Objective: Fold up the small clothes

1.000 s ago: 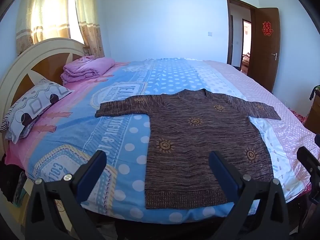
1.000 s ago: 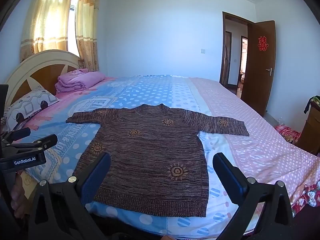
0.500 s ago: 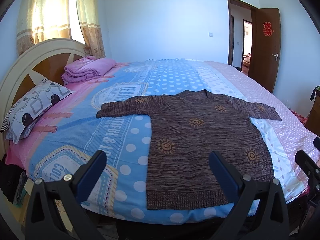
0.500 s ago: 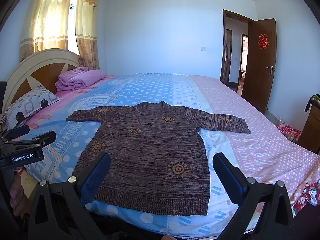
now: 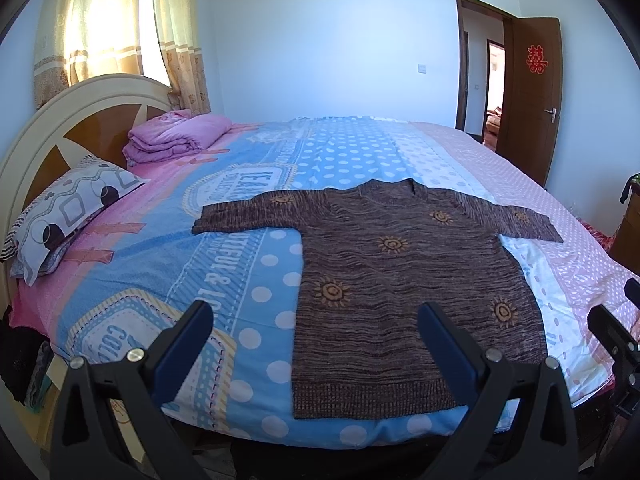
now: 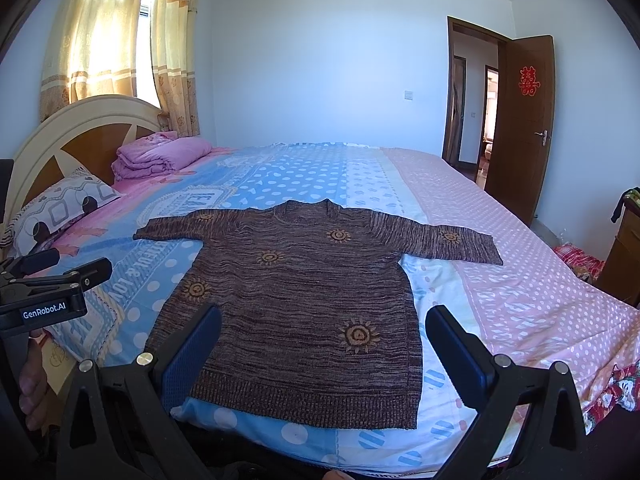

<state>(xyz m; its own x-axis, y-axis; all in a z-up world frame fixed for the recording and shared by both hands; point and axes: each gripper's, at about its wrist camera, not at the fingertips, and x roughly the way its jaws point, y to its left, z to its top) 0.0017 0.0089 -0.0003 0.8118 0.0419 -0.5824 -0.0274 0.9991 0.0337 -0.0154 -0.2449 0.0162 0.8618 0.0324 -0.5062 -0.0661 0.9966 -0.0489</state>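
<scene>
A brown knit sweater [image 5: 400, 292] with orange sun motifs lies flat on the bed, sleeves spread to both sides, hem toward me. It also shows in the right wrist view [image 6: 304, 304]. My left gripper [image 5: 316, 332] is open and empty, held off the bed's near edge, left of the sweater's hem. My right gripper [image 6: 324, 340] is open and empty, centred over the hem, not touching it. The left gripper's body shows at the left edge of the right wrist view [image 6: 52, 284].
The bed [image 5: 132, 264] has a blue, white and pink patterned cover. A patterned pillow [image 5: 64, 216] and a folded pink blanket [image 5: 176, 136] lie by the headboard [image 5: 60, 120]. An open brown door [image 5: 528, 96] stands far right. A wooden cabinet [image 6: 624, 256] is at right.
Both grippers have drifted slightly; the sweater looks marginally nearer and lower in the views. Nothing was grasped and the sweater has not moved.
</scene>
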